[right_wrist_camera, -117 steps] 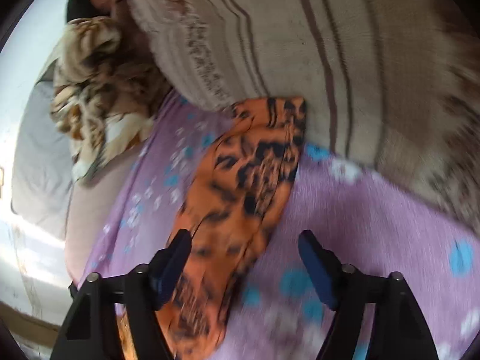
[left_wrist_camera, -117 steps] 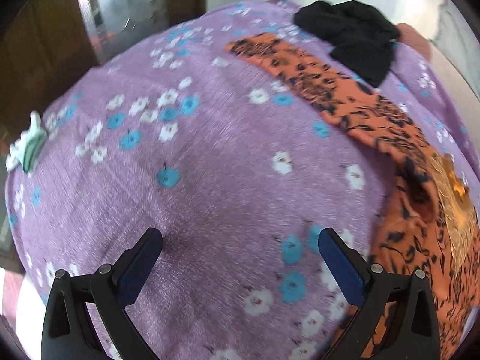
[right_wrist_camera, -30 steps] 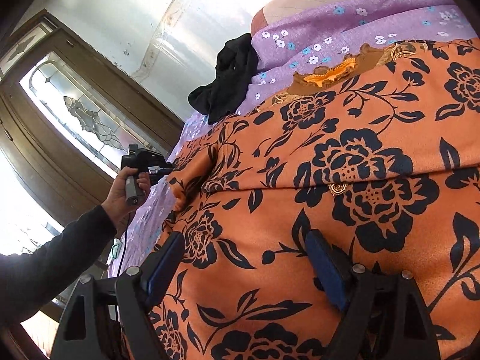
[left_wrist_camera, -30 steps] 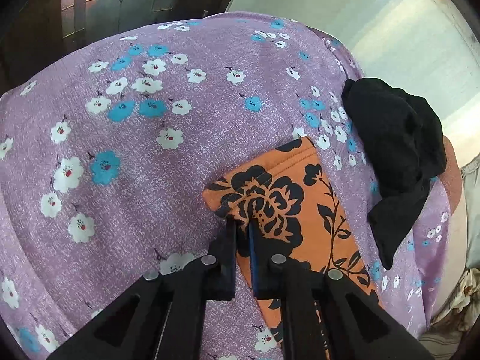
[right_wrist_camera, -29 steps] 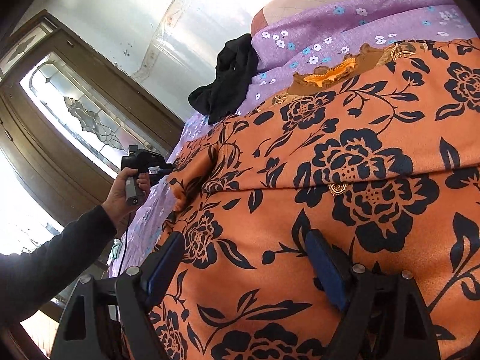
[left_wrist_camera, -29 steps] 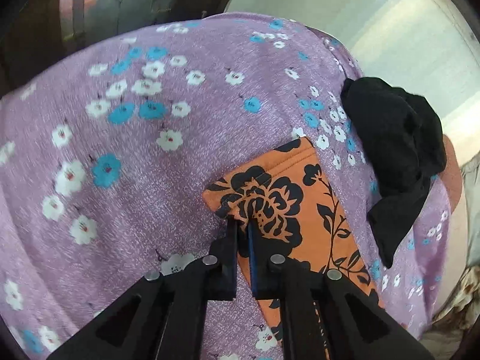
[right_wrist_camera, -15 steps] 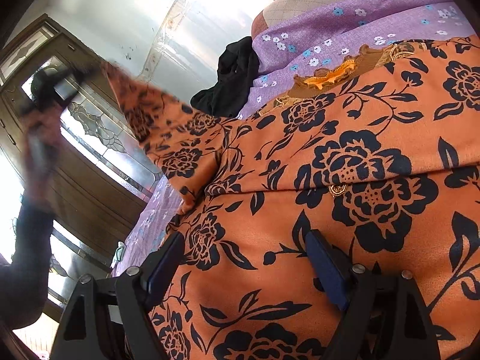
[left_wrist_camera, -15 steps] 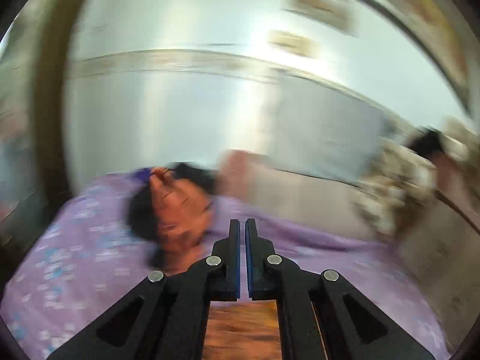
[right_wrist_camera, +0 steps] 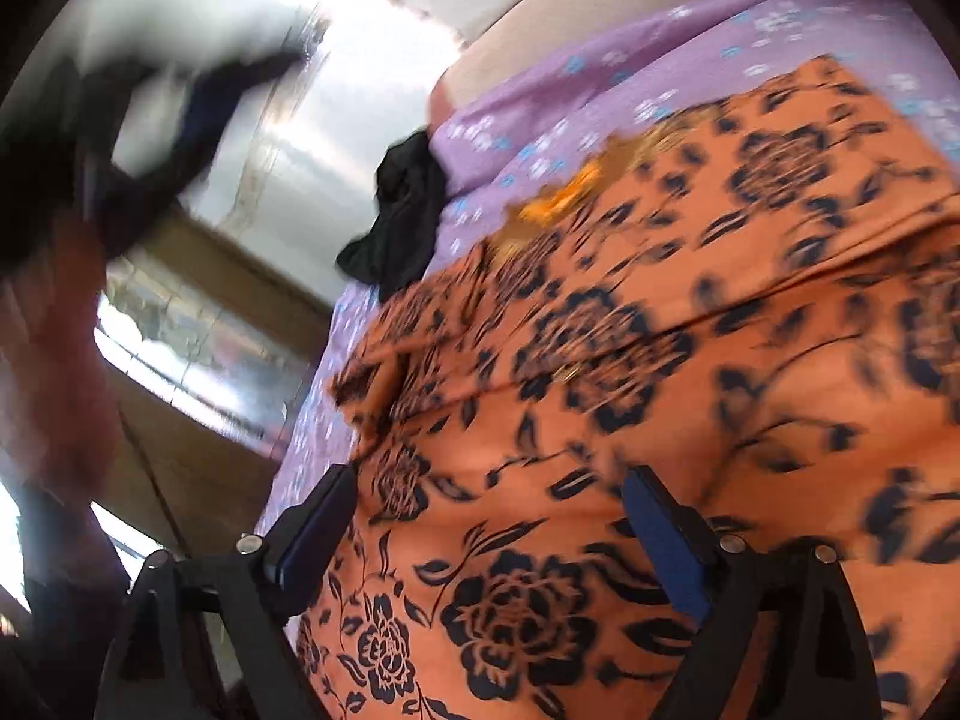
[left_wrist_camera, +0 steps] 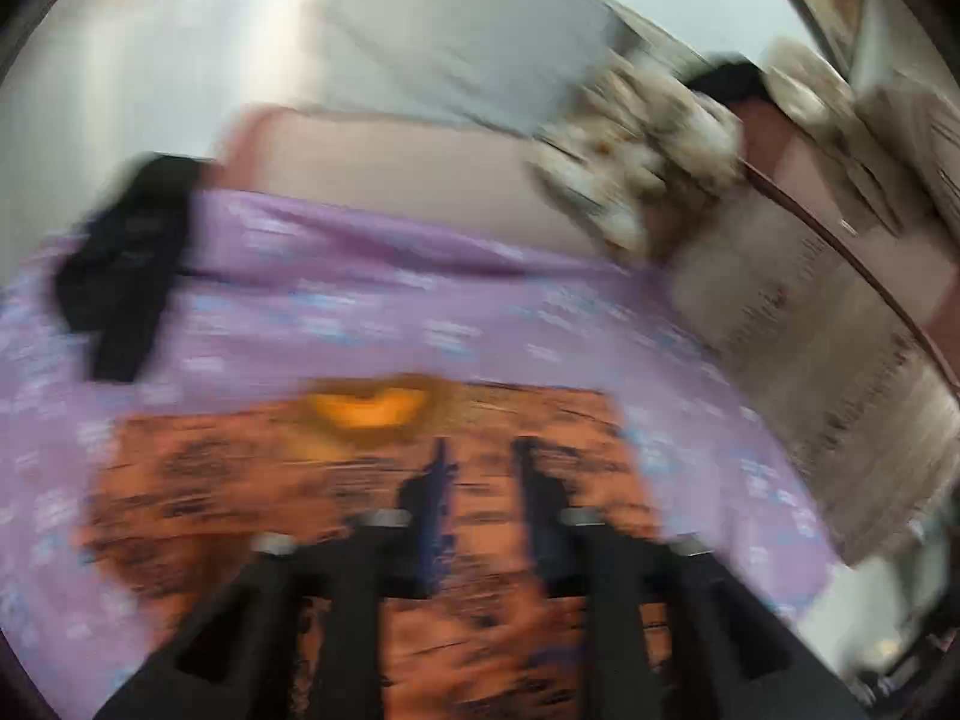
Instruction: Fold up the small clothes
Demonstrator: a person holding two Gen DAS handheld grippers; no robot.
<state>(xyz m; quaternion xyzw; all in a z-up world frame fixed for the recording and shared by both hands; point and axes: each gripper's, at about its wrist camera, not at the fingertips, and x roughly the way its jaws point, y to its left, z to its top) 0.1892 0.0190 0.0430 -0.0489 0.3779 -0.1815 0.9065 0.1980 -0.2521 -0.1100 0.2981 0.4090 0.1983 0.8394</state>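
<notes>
My left tongs (left_wrist_camera: 480, 480) have just been opening, nothing between them, above the orange dress (left_wrist_camera: 240, 498). My right tongs (right_wrist_camera: 492, 534) stand apart over it on the purple sheet (right_wrist_camera: 540, 120).

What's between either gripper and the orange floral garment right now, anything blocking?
Nothing visible. The left gripper hangs over the orange floral garment, jaws just opened with nothing between them. The right gripper is open directly above it. The black cloth lies off to the side on the purple sheet.
</notes>
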